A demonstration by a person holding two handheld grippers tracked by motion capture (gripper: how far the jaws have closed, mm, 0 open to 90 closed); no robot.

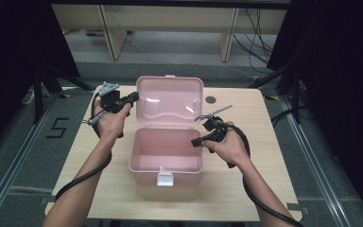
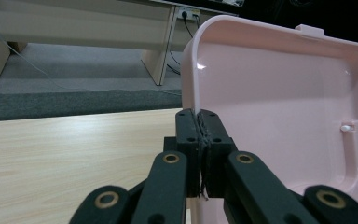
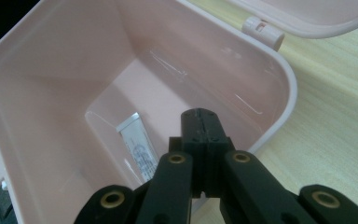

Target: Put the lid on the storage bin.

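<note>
Left tongs closed at lid | right tongs closed, empty | pink box open

Two bare forearms reach forward, each hand holding a gripper. The left gripper points right with jaws closed. The right gripper points left, jaws closed.

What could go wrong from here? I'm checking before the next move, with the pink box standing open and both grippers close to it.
The left gripper is shut right at the edge of the upright lid; a nudge might swing it down or shift the pink box. The right gripper, also shut, hangs over the box's rim; a falling lid could strike it. The white latch sticks out in front and could snag a cable.
</note>
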